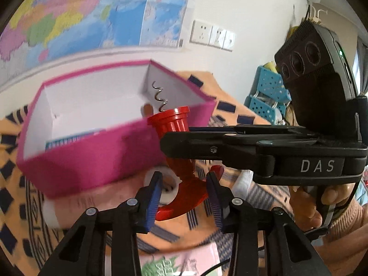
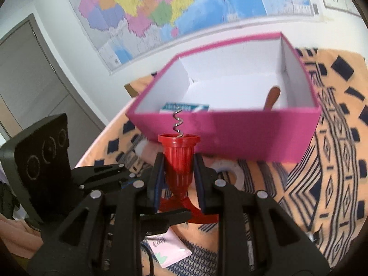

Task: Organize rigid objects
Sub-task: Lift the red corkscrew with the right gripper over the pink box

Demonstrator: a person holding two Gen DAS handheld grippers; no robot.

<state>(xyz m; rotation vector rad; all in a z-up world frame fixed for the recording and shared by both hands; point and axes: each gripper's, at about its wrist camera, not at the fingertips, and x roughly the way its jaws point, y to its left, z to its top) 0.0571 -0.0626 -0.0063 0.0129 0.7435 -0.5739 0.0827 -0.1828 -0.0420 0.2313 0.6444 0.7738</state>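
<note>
A red corkscrew (image 2: pixel 179 161) with a bare metal spiral is held up in front of a pink box (image 2: pixel 230 133). My right gripper (image 2: pixel 178 179) is shut on the corkscrew's ribbed body; it also shows in the left wrist view (image 1: pixel 174 142), clamping that body from the right. My left gripper (image 1: pixel 184 197) is open, its fingers either side of the corkscrew's curved red handle (image 1: pixel 184 197) without gripping it. The pink box (image 1: pixel 92 161) has white walls and holds a blue packet (image 2: pixel 184 107) and a brown wooden piece (image 2: pixel 272 96).
An orange cloth with dark patterns (image 2: pixel 333 161) covers the table. A white tape roll (image 2: pixel 232 172) lies in front of the box. A pink card (image 2: pixel 170 248) lies near the front edge. Blue baskets (image 1: pixel 266 96) stand at the right. A map hangs on the wall.
</note>
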